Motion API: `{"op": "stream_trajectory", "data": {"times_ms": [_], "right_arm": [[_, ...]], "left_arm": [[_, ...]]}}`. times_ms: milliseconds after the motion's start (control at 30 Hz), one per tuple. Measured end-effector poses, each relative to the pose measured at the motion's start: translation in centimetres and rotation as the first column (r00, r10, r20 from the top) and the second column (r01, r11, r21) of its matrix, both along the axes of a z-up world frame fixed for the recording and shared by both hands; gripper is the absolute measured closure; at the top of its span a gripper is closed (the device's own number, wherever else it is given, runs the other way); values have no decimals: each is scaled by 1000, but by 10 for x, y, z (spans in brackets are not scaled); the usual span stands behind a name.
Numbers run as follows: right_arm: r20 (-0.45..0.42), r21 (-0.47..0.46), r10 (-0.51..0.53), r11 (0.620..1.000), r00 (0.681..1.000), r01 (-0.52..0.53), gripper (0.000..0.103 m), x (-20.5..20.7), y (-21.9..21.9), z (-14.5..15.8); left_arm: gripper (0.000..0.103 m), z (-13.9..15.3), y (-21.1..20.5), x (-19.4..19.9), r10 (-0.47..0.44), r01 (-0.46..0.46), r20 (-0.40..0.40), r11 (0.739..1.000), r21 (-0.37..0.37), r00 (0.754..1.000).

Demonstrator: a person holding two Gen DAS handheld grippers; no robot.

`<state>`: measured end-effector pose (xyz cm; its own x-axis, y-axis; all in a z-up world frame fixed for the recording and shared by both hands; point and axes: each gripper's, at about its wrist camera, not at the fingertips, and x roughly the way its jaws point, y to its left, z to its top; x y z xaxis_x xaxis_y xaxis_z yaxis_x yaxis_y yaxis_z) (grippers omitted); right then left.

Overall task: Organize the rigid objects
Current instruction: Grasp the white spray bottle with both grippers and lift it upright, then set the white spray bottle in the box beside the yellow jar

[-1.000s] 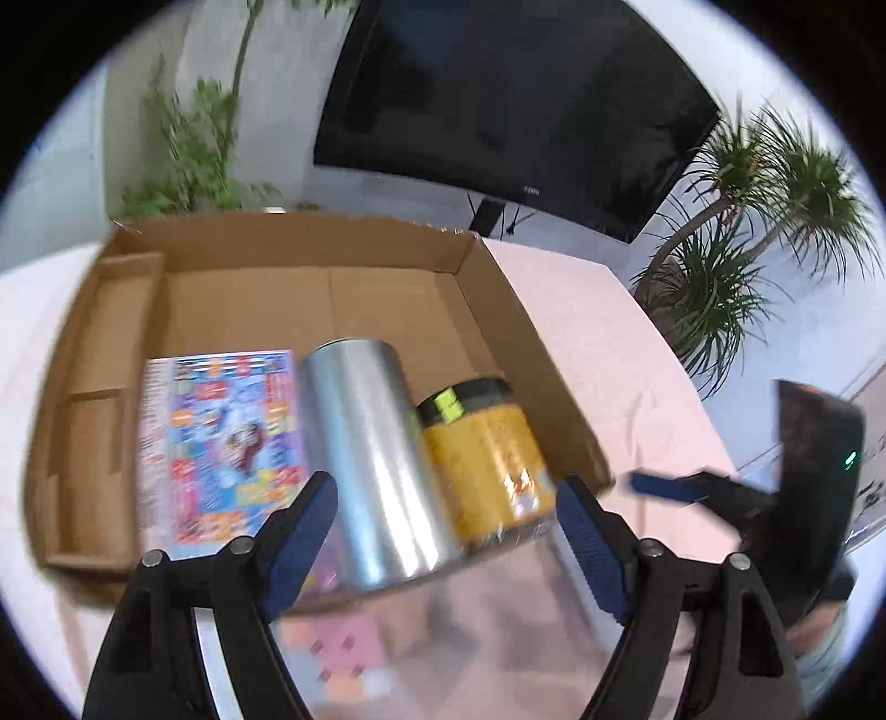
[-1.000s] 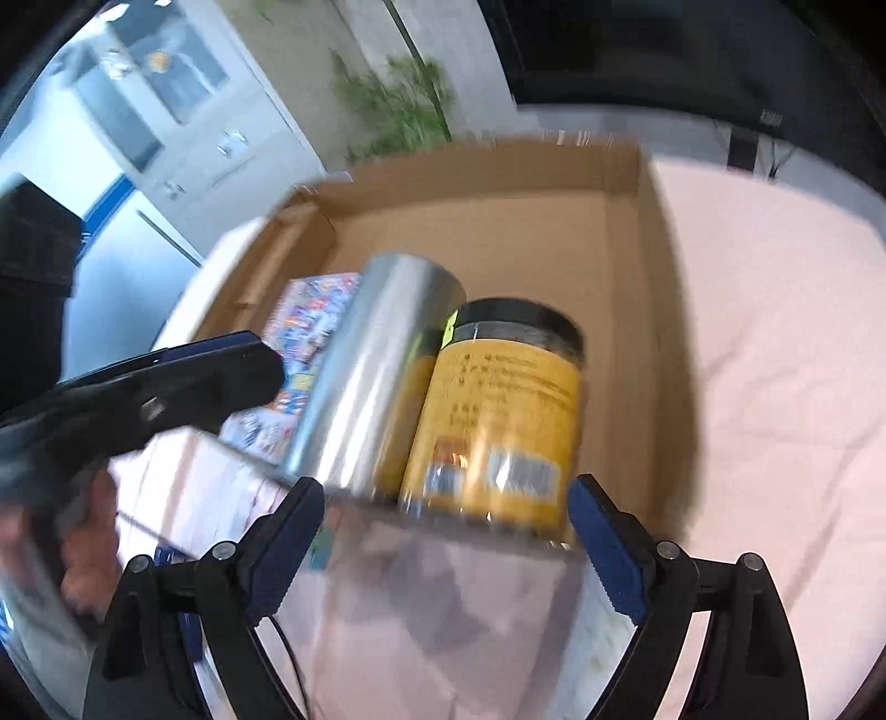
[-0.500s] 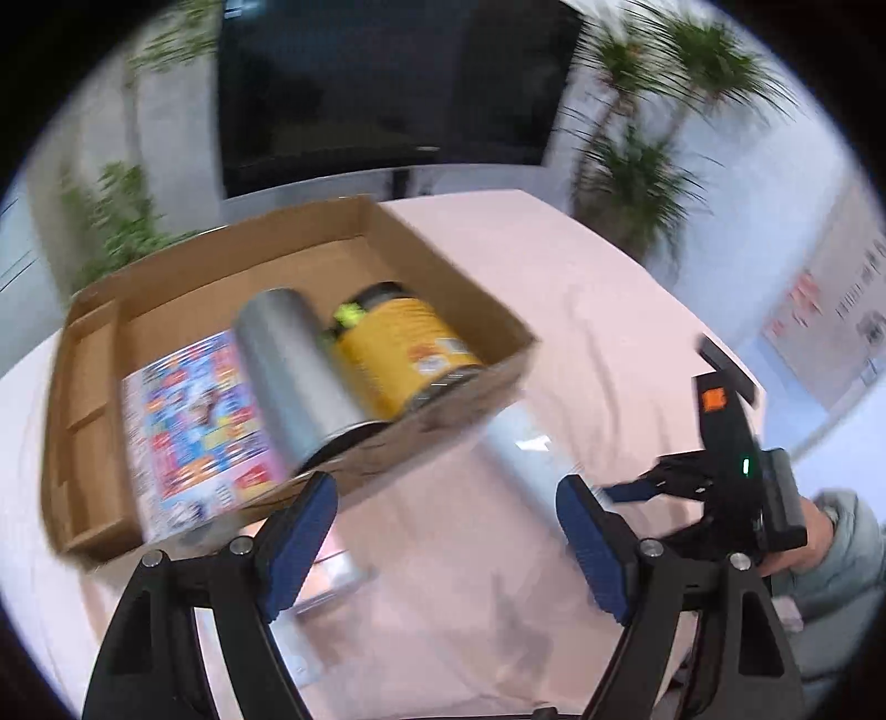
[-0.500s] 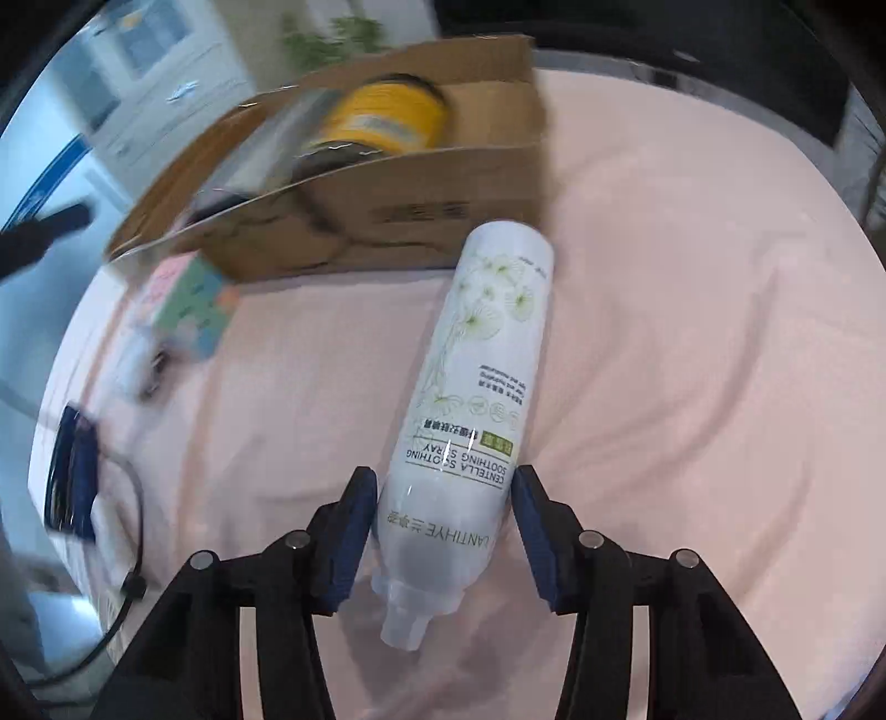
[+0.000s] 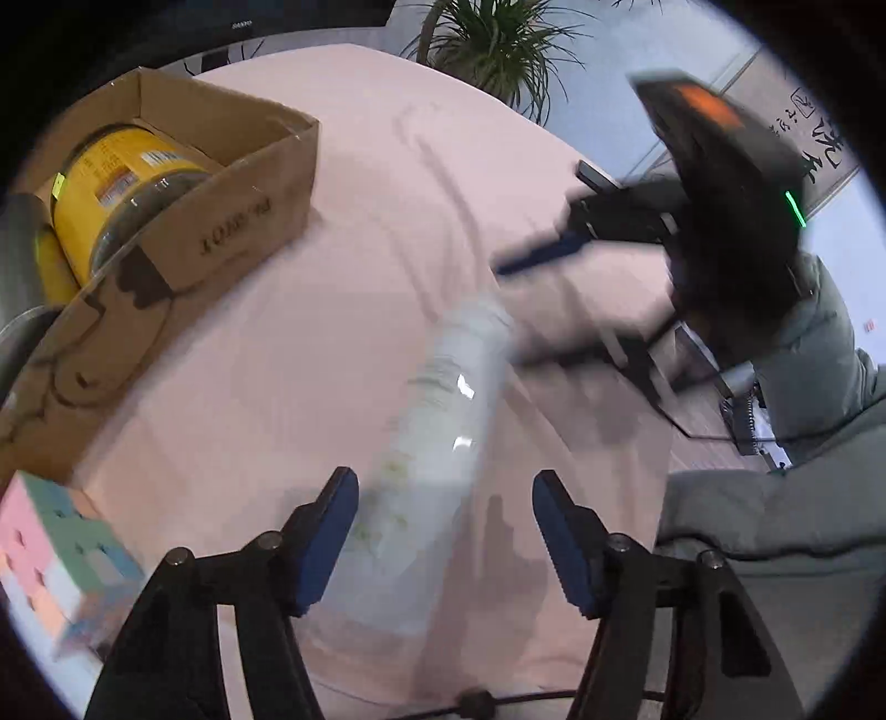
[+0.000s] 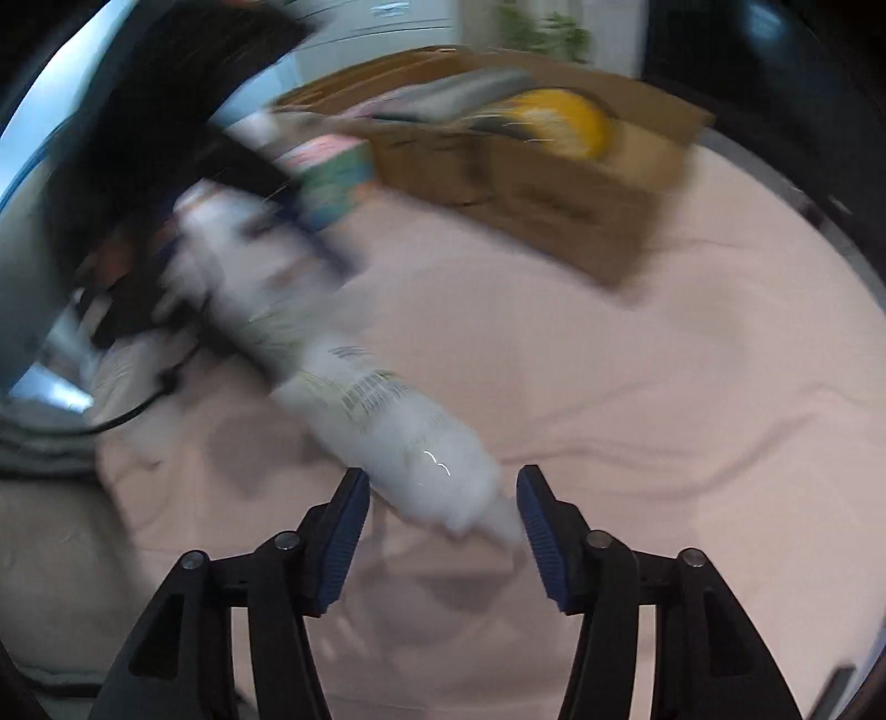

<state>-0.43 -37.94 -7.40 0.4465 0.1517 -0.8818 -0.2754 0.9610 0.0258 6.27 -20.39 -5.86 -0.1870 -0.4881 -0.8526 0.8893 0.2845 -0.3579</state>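
Note:
A white spray bottle lies on the pink tablecloth, blurred by motion. My left gripper straddles its base end; the jaws are closing, with a gap still showing on the right side. My right gripper has the bottle's nozzle end between its jaws, which are opening, and the bottle lies askew there. Across the cloth in the left wrist view, the right gripper shows as a dark body. The cardboard box holds a yellow jar and a silver can.
A pastel patterned block lies on the cloth by the box's near corner, also seen as a pastel block from the right. A grey sleeve and a black cable are at the table edge. A potted palm stands behind.
Both views swung from the box down to the cloth. The right gripper closed around the bottle's nozzle end, then widened, and the bottle turned askew. The left gripper came over its other end and narrowed.

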Motion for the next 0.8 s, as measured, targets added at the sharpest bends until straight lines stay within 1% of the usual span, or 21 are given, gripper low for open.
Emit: {"op": "stream_trajectory", "data": {"times_ms": [67, 100, 133, 167, 200, 233, 267, 300, 333, 400, 433, 467, 500, 533, 567, 600, 633, 733, 767, 800], "right_arm": [[16, 10, -101, 995, 995, 101, 51, 9, -13, 3], [13, 42, -158, 987, 987, 158, 51, 12, -19, 5], [4, 85, -194, 977, 981, 193, 50, 12, -23, 8], [-5, 143, -229, 963, 973, 227, 50, 11, -25, 9], [-19, 229, -269, 937, 963, 266, 50, 10, -30, 14], [-40, 316, -307, 899, 951, 303, 49, 9, -31, 17], [-70, 394, -335, 856, 939, 335, 47, 8, -28, 16], [-113, 465, -357, 806, 927, 366, 45, 8, -27, 12], [-154, 496, -374, 772, 915, 399, 42, 9, -23, 5], [-220, 484, -424, 734, 879, 476, 39, 14, -13, -11], [-253, 477, -442, 717, 861, 508, 39, 16, -8, -21], [-290, 481, -460, 687, 839, 544, 39, 14, 3, -35], [-323, 514, -465, 645, 824, 566, 39, 15, 5, -44], [-321, 527, -469, 633, 823, 567, 43, 17, 11, -47], [-309, 506, -479, 649, 821, 569, 43, 22, 18, -48], [-280, 462, -494, 682, 823, 567, 48, 27, 26, -45], [-251, 456, -498, 695, 830, 555, 50, 31, 31, -41], [-170, 484, -495, 711, 852, 510, 55, 32, 30, -22], [-138, 491, -491, 721, 860, 490, 55, 32, 28, -10], [-88, 491, -483, 740, 871, 460, 55, 36, 27, 6]], "left_arm": [[40, -2, 2, -5, 17, -17, -24, 1000, 7, 1000], [42, -5, 2, -7, 38, -37, -34, 999, 24, 999], [45, -9, 2, -6, 55, -54, -38, 998, 46, 998], [54, -15, 2, -6, 83, -79, -42, 993, 85, 996], [56, -22, 2, -5, 118, -110, -58, 986, 127, 991], [56, -27, 4, -3, 148, -134, -88, 981, 141, 985], [56, -28, 6, -3, 169, -155, -102, 979, 132, 980], [56, -28, 7, -5, 180, -166, -100, 977, 132, 979], [57, -28, 7, -7, 190, -176, -98, 975, 138, 977], [59, -27, 7, -13, 205, -191, -91, 971, 142, 974], [59, -27, 7, -16, 211, -197, -94, 970, 144, 973], [60, -26, 6, -18, 216, -201, -95, 969, 147, 972], [60, -26, 5, -21, 219, -204, -94, 968, 147, 971], [59, -25, 4, -23, 229, -214, -86, 965, 152, 970], [59, -24, 3, -22, 245, -231, -73, 960, 155, 967], [59, -23, 2, -21, 268, -256, -63, 954, 159, 961], [59, -22, 2, -18, 283, -272, -57, 950, 156, 957], [59, -3, 4, -13, 324, -320, -30, 942, 102, 946], [59, 11, 2, -10, 341, -339, -10, 938, 68, 940], [59, 20, -1, -9, 353, -352, 1, 935, 44, 936]]}}
